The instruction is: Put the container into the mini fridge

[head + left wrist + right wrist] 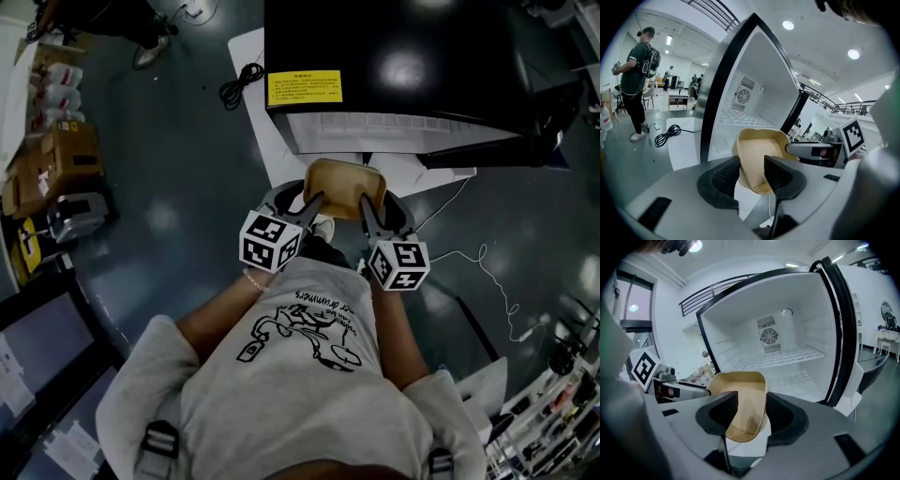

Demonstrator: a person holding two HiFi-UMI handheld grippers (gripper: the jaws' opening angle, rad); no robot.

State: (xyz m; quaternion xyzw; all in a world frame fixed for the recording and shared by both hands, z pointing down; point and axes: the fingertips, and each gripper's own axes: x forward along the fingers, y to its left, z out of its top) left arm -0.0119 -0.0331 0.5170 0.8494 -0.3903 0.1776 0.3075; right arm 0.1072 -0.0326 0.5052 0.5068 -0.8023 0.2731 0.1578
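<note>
Two hand-held grippers (307,202) (368,208) on container (344,178)

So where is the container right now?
The container is centre of the head view, held by the left gripper and right gripper, in front of the open mini fridge.

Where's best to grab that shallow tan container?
By its thin side walls, coming from both sides: the tan, shallow, open-topped container looks too wide for one pair of jaws. The left gripper and right gripper each pinch a rim.
</note>
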